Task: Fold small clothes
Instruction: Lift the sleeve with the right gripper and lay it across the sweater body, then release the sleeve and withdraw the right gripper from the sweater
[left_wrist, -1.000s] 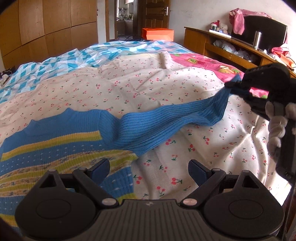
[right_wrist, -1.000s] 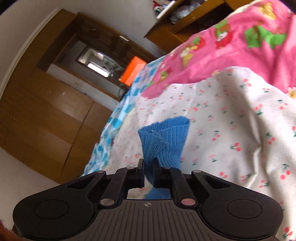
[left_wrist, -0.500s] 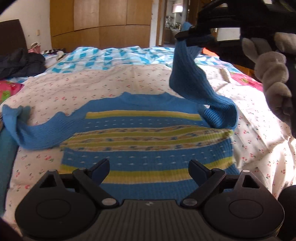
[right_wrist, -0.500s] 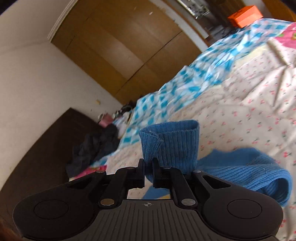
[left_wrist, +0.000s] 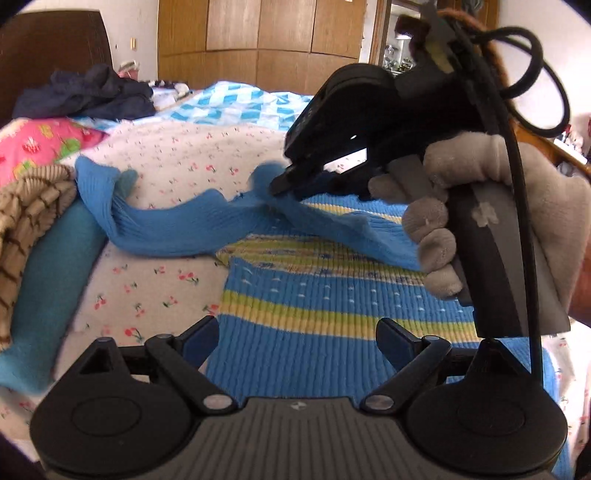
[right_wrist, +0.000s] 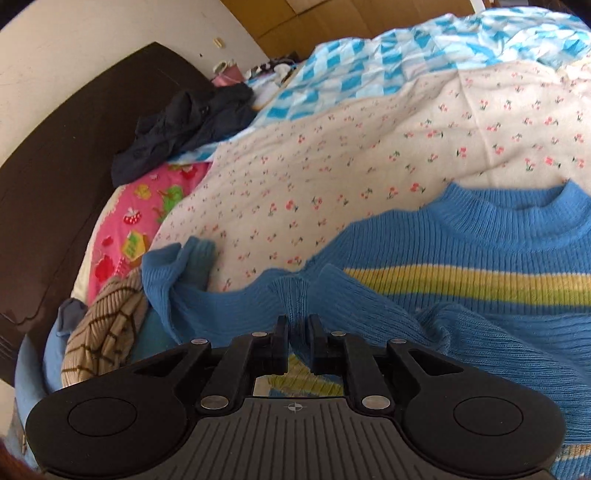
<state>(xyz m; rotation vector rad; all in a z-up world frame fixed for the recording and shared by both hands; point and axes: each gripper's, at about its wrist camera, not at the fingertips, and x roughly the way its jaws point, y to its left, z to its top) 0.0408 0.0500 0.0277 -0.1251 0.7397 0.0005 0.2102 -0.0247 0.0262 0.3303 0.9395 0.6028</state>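
A small blue knit sweater with yellow stripes (left_wrist: 332, 306) lies flat on the cherry-print bedsheet (left_wrist: 177, 158); it also shows in the right wrist view (right_wrist: 461, 266). My right gripper (right_wrist: 298, 332) is shut on the cuff of the right sleeve (right_wrist: 295, 295) and holds it low over the sweater's chest; it appears in the left wrist view (left_wrist: 284, 181). The left sleeve (left_wrist: 155, 225) stretches out to the left. My left gripper (left_wrist: 297, 338) is open and empty above the sweater's hem.
A beige checked knit garment (left_wrist: 26, 210) and a teal cloth (left_wrist: 48, 291) lie at the left. A pink pillow (right_wrist: 136, 221) and dark clothes (right_wrist: 184, 122) lie near the dark headboard (right_wrist: 55, 166). A blue checked blanket (right_wrist: 369, 74) covers the far side.
My right gripper has carried the right sleeve from far out on the right, up and across, down onto the sweater's chest. My left gripper has swung left along the hem, staying open.
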